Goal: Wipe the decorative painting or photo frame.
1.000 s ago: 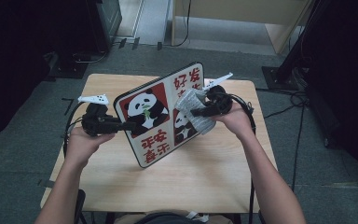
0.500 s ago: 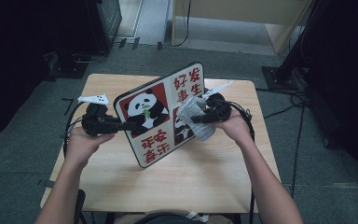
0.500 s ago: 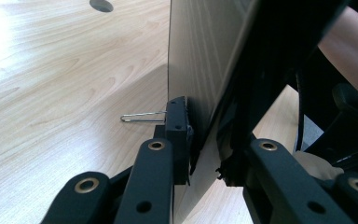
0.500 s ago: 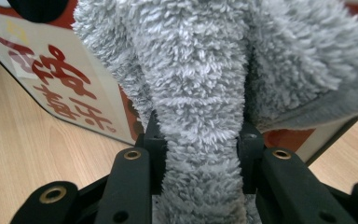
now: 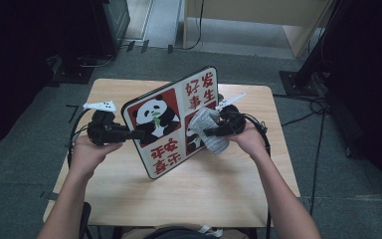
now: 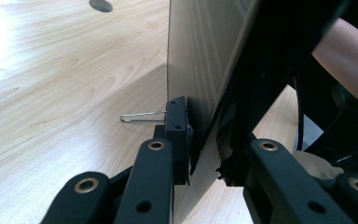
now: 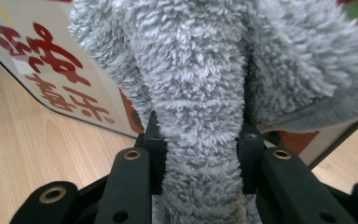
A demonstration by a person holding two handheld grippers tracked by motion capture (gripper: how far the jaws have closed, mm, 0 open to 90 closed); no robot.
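While the right gripper (image 5: 214, 130) clamps a grey fluffy cloth (image 5: 210, 130) against the panda board (image 5: 171, 119), left gripper (image 5: 135, 134) pinches the board's left edge, tilted above the table (image 5: 214, 194). Readable: 好发, 事生.

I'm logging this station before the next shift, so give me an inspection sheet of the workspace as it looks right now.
Surface: light wooden table, bare around the work.
Job's things: panda sign board held tilted on edge; fluffy grey cloth pressed against its printed face.
Clutter: nothing seen on the tabletop.
Grippers: left tongs shut on the board's edge; right tongs shut on the cloth.
Cables: black leads trail from both tools; more lie on the floor at the right.
Surroundings: grey carpet, dark equipment at the left, a wooden cabinet behind.
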